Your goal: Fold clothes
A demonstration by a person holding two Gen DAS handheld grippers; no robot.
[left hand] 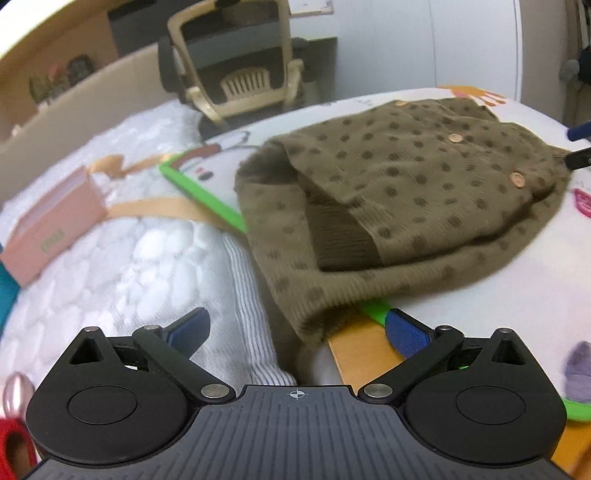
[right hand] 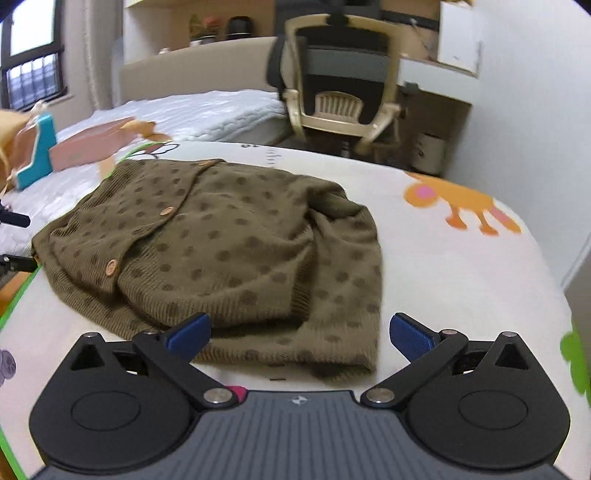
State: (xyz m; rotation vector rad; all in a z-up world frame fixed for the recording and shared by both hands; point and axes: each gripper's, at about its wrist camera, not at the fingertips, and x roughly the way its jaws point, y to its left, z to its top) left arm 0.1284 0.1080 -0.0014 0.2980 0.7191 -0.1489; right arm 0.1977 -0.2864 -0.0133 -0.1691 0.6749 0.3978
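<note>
I am working in a home bedroom that doubles as a study. The landmark is the bed [right hand: 221,110], dressed in a white quilted cover, with a padded beige headboard [right hand: 192,62] at its far end. Behind the headboard a shelf [right hand: 221,27] holds small ornaments and jars. Beside the bed's right edge stands a cream-framed office chair [right hand: 340,85], pulled up to a white desk [right hand: 436,81]. Left of the bed, a dark-framed window [right hand: 31,62] lets in daylight. On the bed lies a pink gift box [right hand: 88,146] with ribbon. In front of the bed, a children's cartoon-printed mat [right hand: 461,266] covers the work surface.
</note>
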